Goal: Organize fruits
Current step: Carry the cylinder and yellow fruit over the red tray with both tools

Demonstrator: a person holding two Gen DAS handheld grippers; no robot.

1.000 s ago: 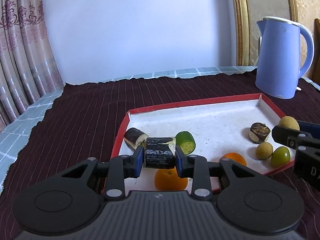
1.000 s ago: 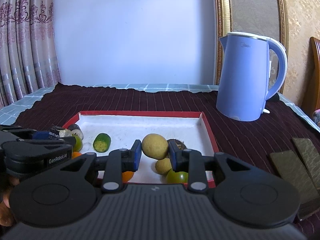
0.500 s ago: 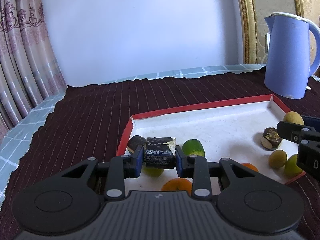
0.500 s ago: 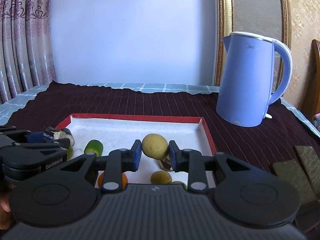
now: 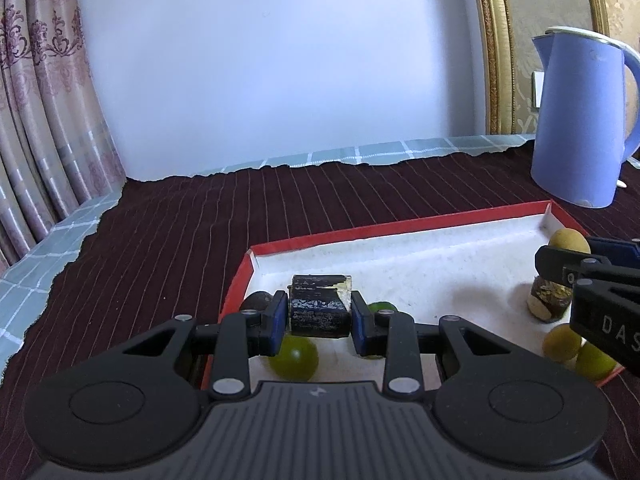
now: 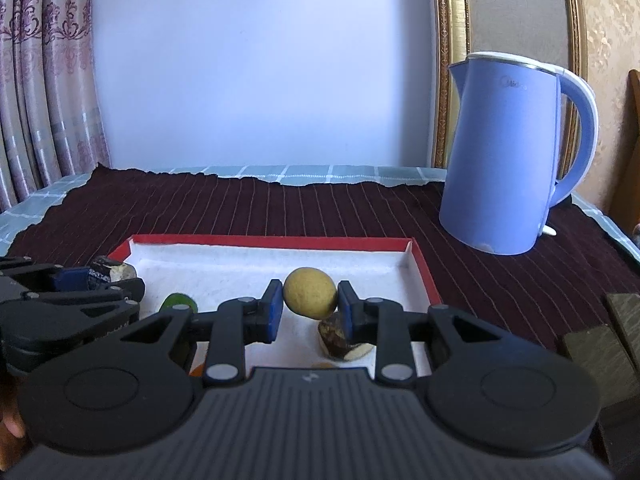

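Observation:
A red-rimmed white tray [image 5: 400, 227] lies on the dark striped cloth and also shows in the right wrist view [image 6: 272, 241]. My left gripper [image 5: 319, 317] is shut on a dark cylindrical fruit piece [image 5: 318, 311], held above the tray's left end. Below it lie a green fruit [image 5: 294, 356] and a dark piece [image 5: 256, 302]. My right gripper [image 6: 310, 311] is shut on a round yellow fruit [image 6: 310, 298], held above the tray's right part, over a dark brown piece [image 6: 340, 340]. The yellow fruit also shows in the left wrist view [image 5: 568, 238].
A blue electric kettle [image 6: 508, 156] stands on the cloth behind the tray's right end. Two small yellow-green fruits [image 5: 576, 350] lie at the tray's near right corner. Dark flat blocks [image 6: 600, 344] lie to the right. Curtains hang at the left.
Both grippers have lifted with their fruit pieces and pulled back, so the tray sits lower and nearer in both views. The orange fruits have dropped out of sight behind the grippers.

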